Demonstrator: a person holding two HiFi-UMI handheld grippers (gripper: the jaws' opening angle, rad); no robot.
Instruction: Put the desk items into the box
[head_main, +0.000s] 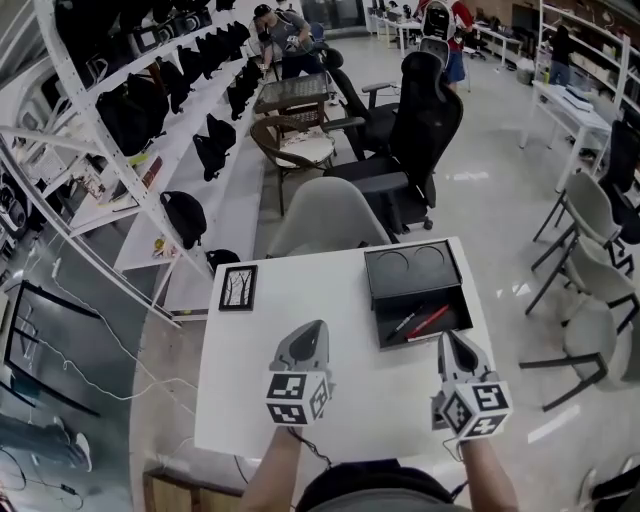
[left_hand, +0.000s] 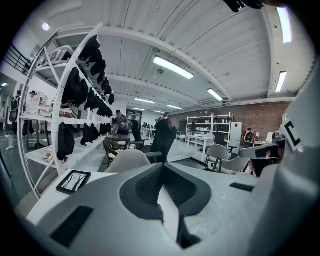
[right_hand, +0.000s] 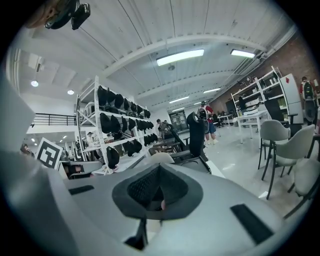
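Observation:
A black box (head_main: 377, 322) lies open at the far right of the white table (head_main: 350, 400), with its lid (head_main: 412, 268) folded back. Inside it lie a red pen (head_main: 428, 321) and a black pen (head_main: 402, 324). A small black picture frame (head_main: 238, 287) lies flat near the table's far left edge and also shows in the left gripper view (left_hand: 73, 181). My left gripper (head_main: 320, 326) (left_hand: 162, 167) hovers over the table's middle, shut and empty. My right gripper (head_main: 449, 337) (right_hand: 159, 169) is just in front of the box, shut with nothing in it.
A grey chair (head_main: 325, 215) stands tucked against the table's far edge, with a black office chair (head_main: 420, 130) behind it. A white rack (head_main: 150, 130) of black bags runs along the left. More grey chairs (head_main: 590, 260) stand on the right.

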